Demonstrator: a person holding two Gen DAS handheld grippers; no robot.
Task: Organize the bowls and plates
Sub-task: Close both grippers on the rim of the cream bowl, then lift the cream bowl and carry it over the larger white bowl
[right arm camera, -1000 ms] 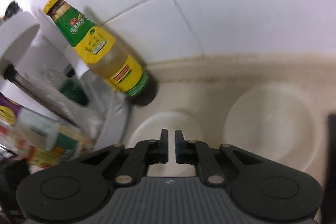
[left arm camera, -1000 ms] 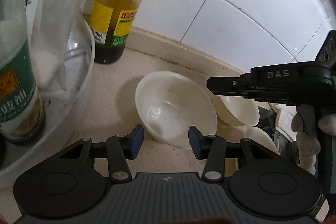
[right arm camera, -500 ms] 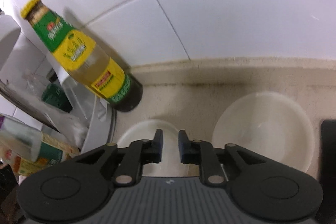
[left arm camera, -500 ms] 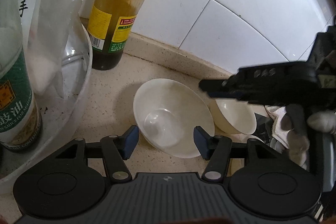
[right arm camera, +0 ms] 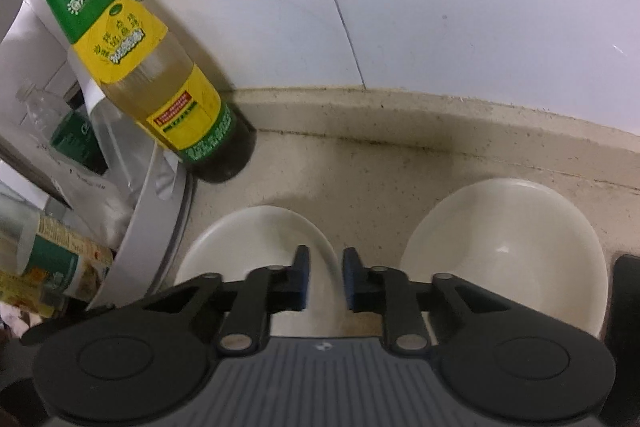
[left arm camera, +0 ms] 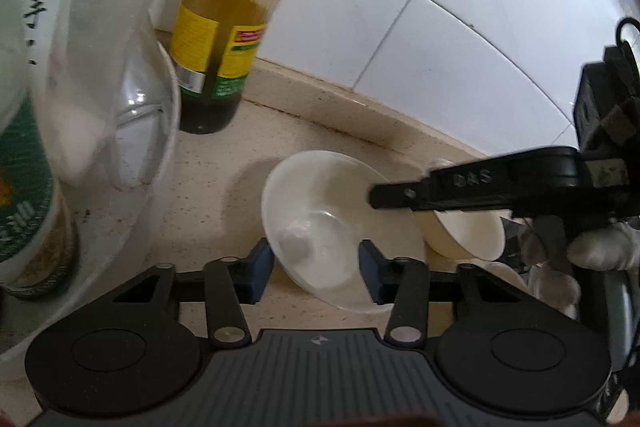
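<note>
Two cream bowls sit side by side on the beige counter by the tiled wall. In the left wrist view the wider bowl [left arm camera: 340,227] lies just ahead of my open left gripper [left arm camera: 316,269], between its blue pads, and a smaller bowl [left arm camera: 464,231] sits right of it. My right gripper [left arm camera: 400,197] reaches in from the right above the bowls' rims. In the right wrist view my right gripper [right arm camera: 323,279] is open by a small gap over the right rim of the left bowl [right arm camera: 256,243]. The other bowl [right arm camera: 508,251] sits to the right.
A yellow-and-green sauce bottle [right arm camera: 132,63] stands against the wall left of the bowls; it also shows in the left wrist view [left arm camera: 228,27]. A white tray [left arm camera: 132,187] with bottles and a plastic bag is at the left. More white dishes [left arm camera: 508,275] lie at the right.
My right gripper has opened from shut to a small gap and come nearer the left bowl's rim. My left gripper has opened wider and moved closer to the wide bowl.
</note>
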